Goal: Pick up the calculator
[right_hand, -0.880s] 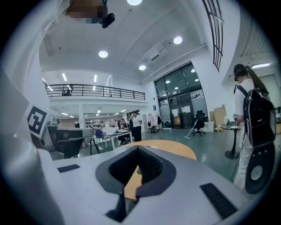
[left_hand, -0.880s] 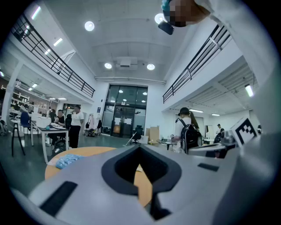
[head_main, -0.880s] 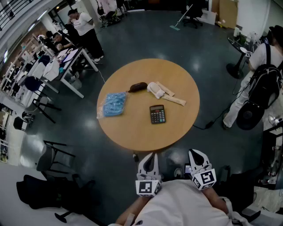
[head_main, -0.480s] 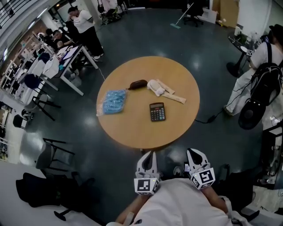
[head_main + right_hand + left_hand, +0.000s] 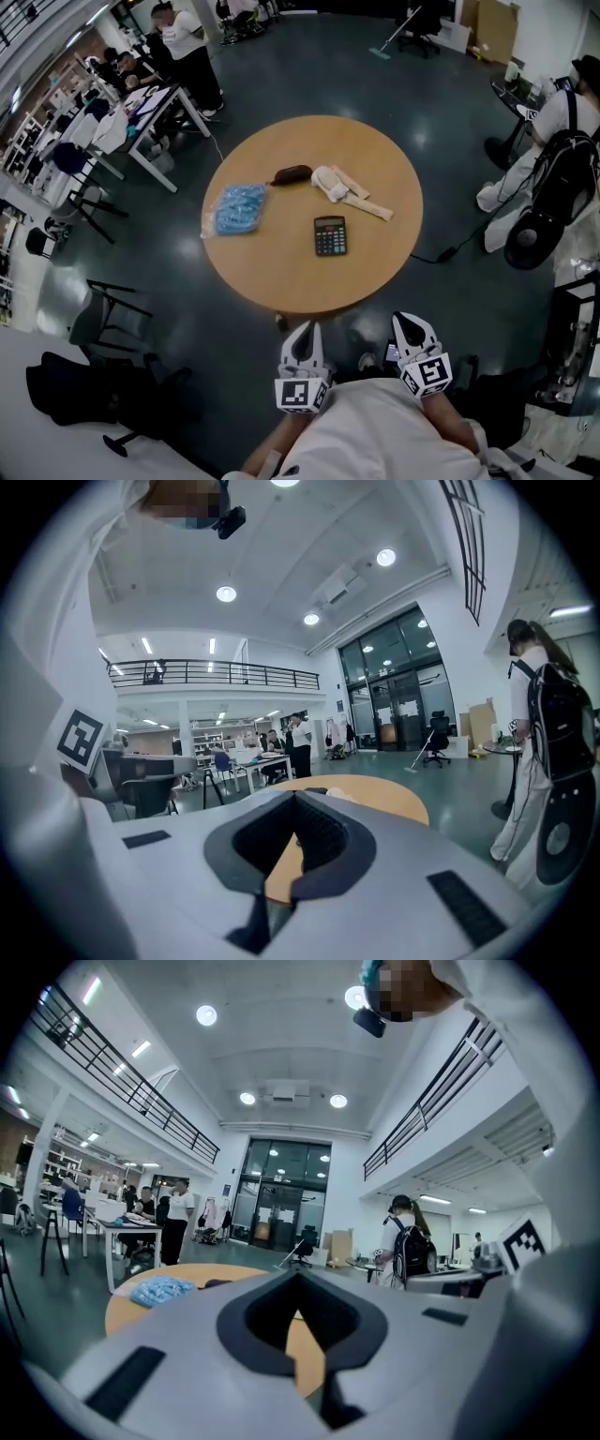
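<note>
- Left hand-held gripper (image 5: 305,329) and right hand-held gripper (image 5: 405,322): both at 6 o'clock in the head view, close to the person's body. Jaws on each are pressed together, with nothing between them.
- Change over the last second: negligible. Both grippers remain short of the worktop (image 5: 281,281). The reach is judged not yet begun.
- Calculator (image 5: 330,235): lies flat, just toward 5 o'clock of the worktop's centre, untouched and well apart from both grippers.
- Beyond it: blue bag (image 5: 234,208) at its 10 o'clock, dark pouch (image 5: 292,174) at 11 o'clock, pale cloth bundle (image 5: 330,184) at 12 o'clock.
- Next move calls for spreading one gripper's jaws.
</note>
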A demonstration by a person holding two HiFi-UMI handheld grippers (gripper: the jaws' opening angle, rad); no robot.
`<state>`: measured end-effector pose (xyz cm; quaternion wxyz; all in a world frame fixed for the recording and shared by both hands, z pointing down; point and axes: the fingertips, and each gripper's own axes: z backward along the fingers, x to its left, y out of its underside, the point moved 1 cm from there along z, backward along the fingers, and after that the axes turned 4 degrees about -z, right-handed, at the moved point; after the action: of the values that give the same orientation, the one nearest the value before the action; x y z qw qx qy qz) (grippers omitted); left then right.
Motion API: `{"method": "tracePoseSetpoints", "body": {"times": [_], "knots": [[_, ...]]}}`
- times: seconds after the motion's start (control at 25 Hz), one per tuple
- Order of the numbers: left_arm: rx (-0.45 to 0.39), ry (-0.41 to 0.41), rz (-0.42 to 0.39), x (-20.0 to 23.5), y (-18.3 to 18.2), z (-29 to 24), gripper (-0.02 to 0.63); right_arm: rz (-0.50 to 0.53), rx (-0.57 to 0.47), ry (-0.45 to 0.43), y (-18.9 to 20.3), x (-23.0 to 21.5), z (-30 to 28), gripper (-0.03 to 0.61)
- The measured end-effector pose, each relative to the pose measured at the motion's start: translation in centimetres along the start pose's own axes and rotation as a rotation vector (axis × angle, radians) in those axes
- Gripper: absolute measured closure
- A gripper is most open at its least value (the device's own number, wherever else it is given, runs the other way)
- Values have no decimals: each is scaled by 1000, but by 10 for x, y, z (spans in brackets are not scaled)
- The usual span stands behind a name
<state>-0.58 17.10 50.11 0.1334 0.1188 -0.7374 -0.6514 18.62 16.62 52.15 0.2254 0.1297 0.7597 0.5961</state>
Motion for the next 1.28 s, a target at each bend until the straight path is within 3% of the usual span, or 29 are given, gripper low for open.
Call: {"method": "tracePoseSetpoints", "body": {"times": [0.24,0.36,0.56,0.76,0.96,1.12,1.28], "knots": [[30,-73,22,19,13,-12,607,17,18,-75,6,-20,-40,563],[46,-70,23,40,18,-30,607,3,40,-80,11,-26,-73,563],[13,0,-10,82,15,-94,607,15,128,-57,35,-58,-161,563],[12,103,-9,121,3,-149,607,41,265,-102,57,-82,-250,563],[46,144,26,150,4,-185,607,92,385,-233,69,-87,-324,561],[55,120,42,169,5,-203,607,158,497,-389,90,-81,-374,561],[72,85,81,183,10,-216,607,175,628,-446,121,-101,-409,558]]}}
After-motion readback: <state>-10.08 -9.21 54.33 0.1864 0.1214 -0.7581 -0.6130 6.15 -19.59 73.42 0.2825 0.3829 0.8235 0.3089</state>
